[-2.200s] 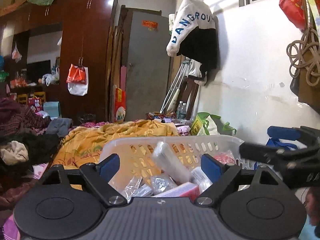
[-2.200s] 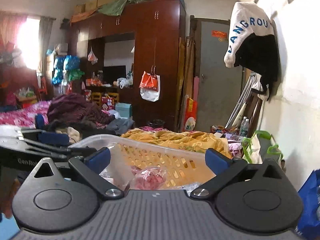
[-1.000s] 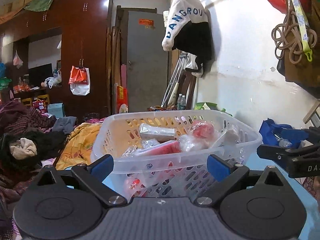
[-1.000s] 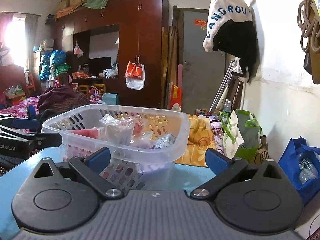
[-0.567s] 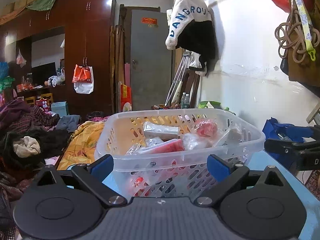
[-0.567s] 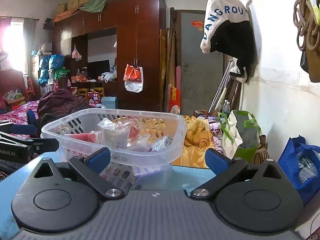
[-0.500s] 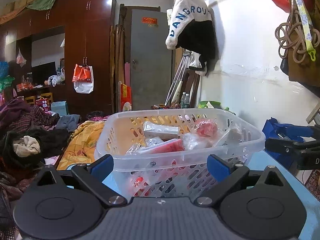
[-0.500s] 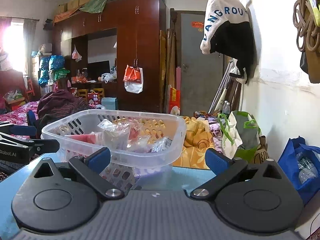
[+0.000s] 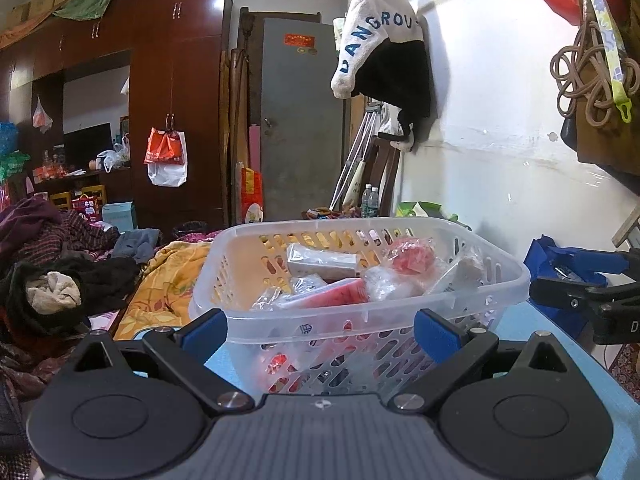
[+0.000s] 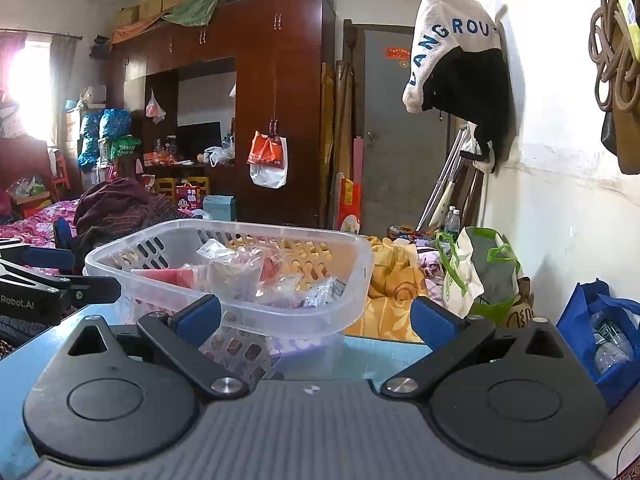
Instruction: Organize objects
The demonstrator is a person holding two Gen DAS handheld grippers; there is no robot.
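A clear plastic slotted basket (image 9: 360, 312) stands on a light blue table (image 9: 516, 322). It holds several wrapped packets, among them a red one (image 9: 340, 294) and a white one (image 9: 322, 262). My left gripper (image 9: 318, 330) is open and empty, just in front of the basket's near rim. The basket also shows in the right wrist view (image 10: 296, 320), left of centre. My right gripper (image 10: 316, 314) is open and empty, close to the basket's right corner. Each gripper shows at the edge of the other's view.
A white wall with a hanging jacket (image 9: 384, 52) runs along the right. A blue bag (image 10: 604, 328) and a green-and-white bag (image 10: 476, 272) sit on the floor beside the table. A bed with yellow bedding (image 9: 168, 280) and piled clothes (image 9: 60, 264) lies beyond.
Earlier both grippers were close over the basket and looked into it. They have drawn back and lowered since. In the last half second hardly anything moved.
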